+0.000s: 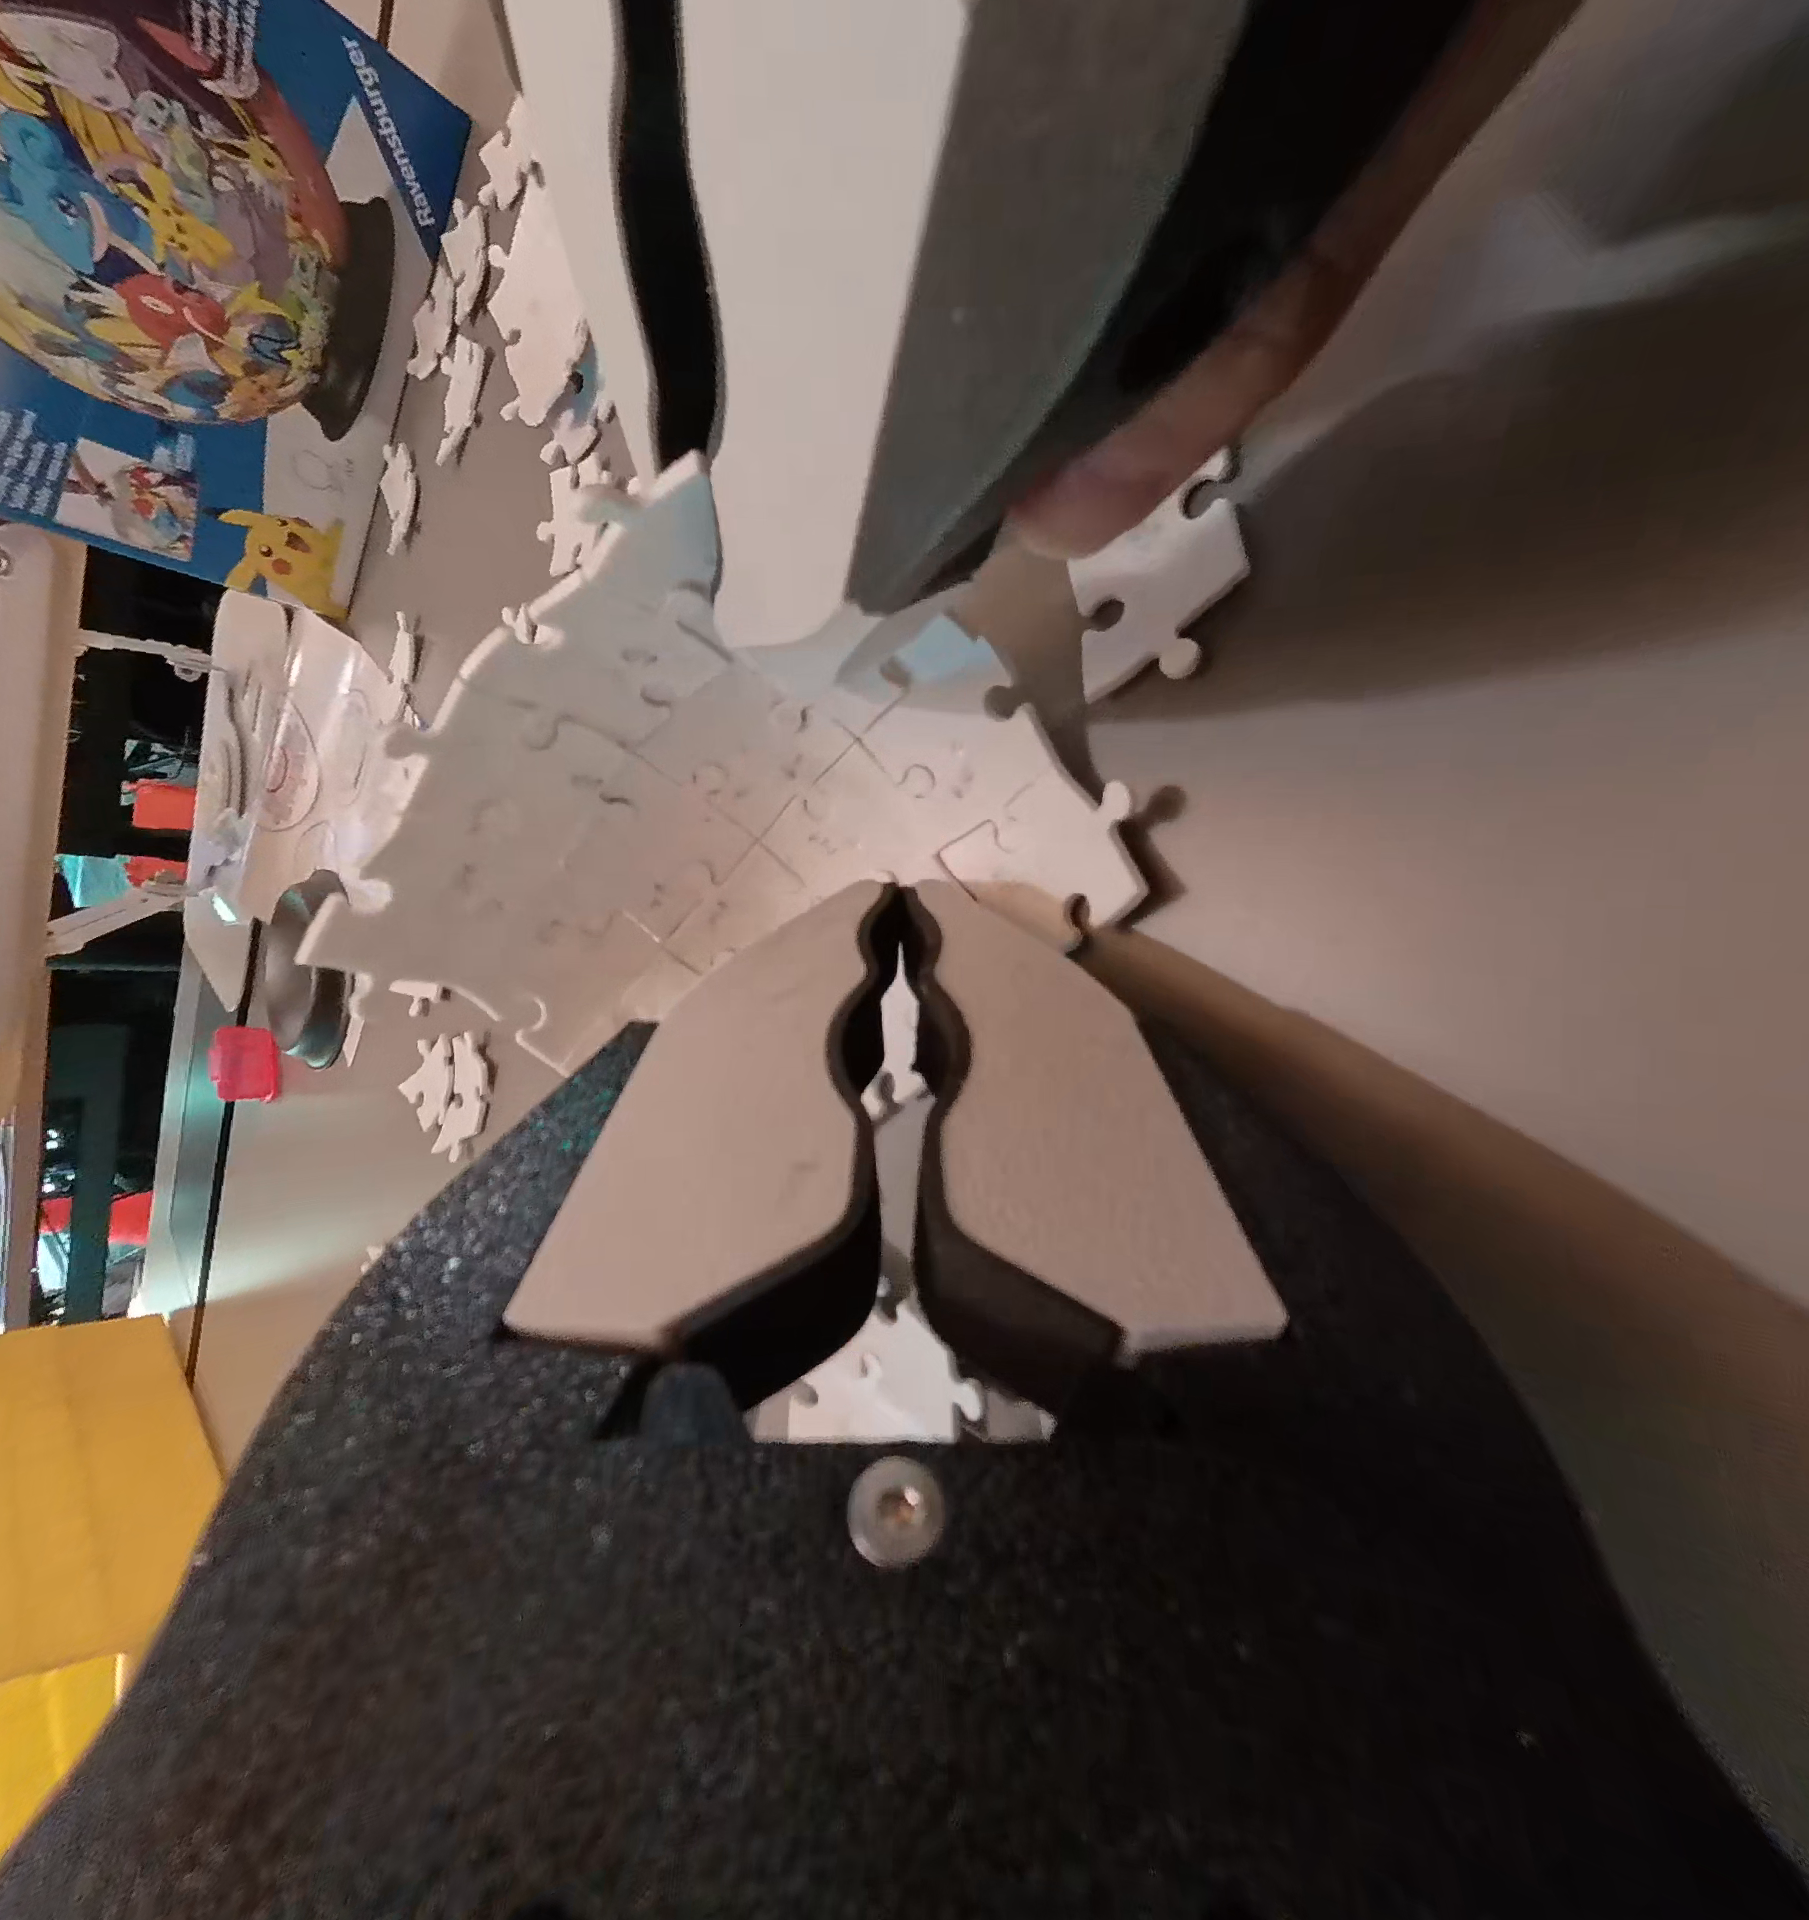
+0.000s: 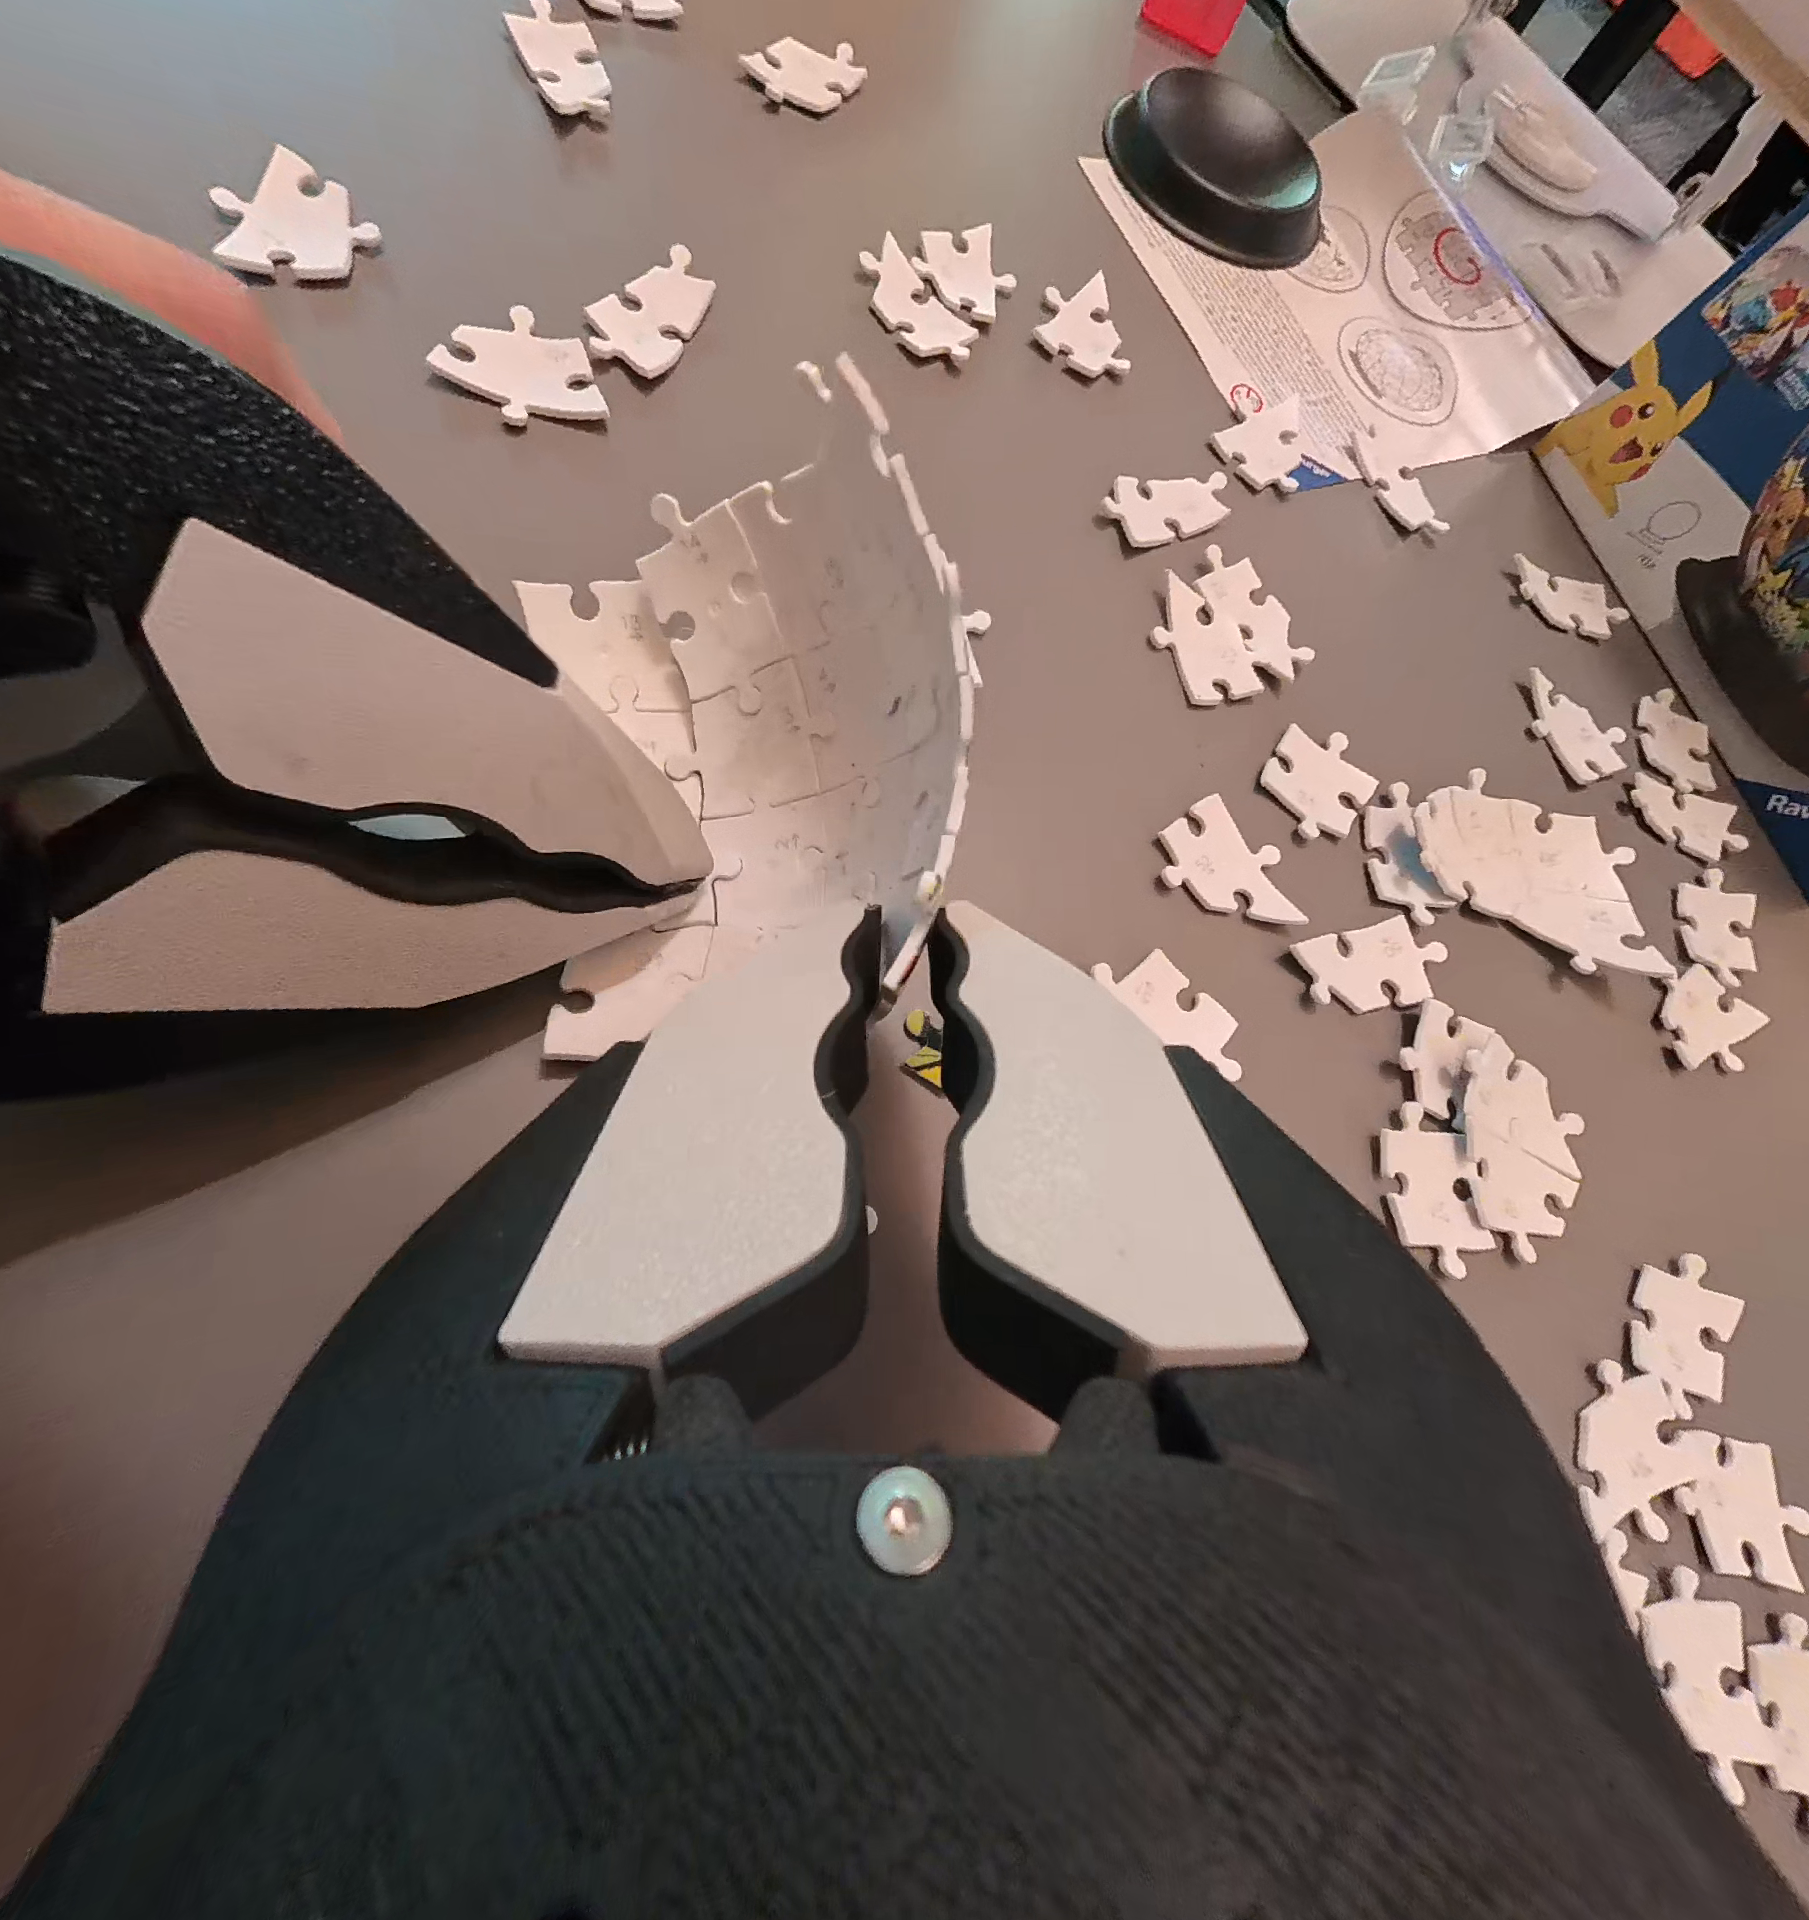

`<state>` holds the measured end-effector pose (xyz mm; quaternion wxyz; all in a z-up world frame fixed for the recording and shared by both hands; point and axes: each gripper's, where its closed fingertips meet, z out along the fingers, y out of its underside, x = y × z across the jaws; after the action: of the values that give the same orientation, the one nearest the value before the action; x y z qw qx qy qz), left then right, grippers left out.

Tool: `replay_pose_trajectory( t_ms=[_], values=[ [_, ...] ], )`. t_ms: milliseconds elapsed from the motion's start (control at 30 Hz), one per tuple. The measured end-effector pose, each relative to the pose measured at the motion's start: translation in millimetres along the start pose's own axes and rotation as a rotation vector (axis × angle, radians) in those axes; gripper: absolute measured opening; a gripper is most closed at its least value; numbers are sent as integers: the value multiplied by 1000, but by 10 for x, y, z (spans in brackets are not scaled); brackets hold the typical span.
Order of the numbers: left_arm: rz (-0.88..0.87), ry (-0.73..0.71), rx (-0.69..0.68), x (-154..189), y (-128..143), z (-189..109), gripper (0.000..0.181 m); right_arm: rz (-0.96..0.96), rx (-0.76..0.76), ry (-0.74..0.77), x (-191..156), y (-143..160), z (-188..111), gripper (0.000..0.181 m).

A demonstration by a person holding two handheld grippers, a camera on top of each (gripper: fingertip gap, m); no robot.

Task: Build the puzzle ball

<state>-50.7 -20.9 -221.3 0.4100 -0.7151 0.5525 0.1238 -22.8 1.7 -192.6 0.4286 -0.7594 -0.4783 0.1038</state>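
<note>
Grey worktop carries loose white pieces at right. We pinch the curved shell at centre: left hand-held gripper clamps its near edge, right hand-held gripper its right rim. Only the right view shows the black stand clearly; the box is cut off.

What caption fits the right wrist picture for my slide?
Two tools pinch a curved shell of joined white puzzle pieces, the right tool on its edge, loose pieces scattered on the table.
</note>
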Motion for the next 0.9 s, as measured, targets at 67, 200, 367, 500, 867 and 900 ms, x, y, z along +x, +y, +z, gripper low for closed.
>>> replay_pose_trajectory(
  t_ms=[67, 200, 367, 500, 867, 900],
  values=[
    [12, -11, -2, -1, -1, -1, 0, 2, -1, 4, 2, 2, 1, 9],
    [-109, -50, -1, -45, 15, -11, 0, -10, -18, 18, 0, 3, -6, 9],
    [-302, -84, 85, -200, 48, -146, 0, -20, -30, 27, -1, 4, -16, 10],
    [-457, -69, 42, -324, 223, -174, 0, -20, -38, 26, 2, 8, -20, 10],
    [-301, -29, -1, -219, 180, -34, 0, -48, -65, 51, -8, -3, -23, 10],
    [-300, -21, -4, -215, 181, -23, 0, -47, -64, 50, -7, -4, -23, 10]
  ],
)
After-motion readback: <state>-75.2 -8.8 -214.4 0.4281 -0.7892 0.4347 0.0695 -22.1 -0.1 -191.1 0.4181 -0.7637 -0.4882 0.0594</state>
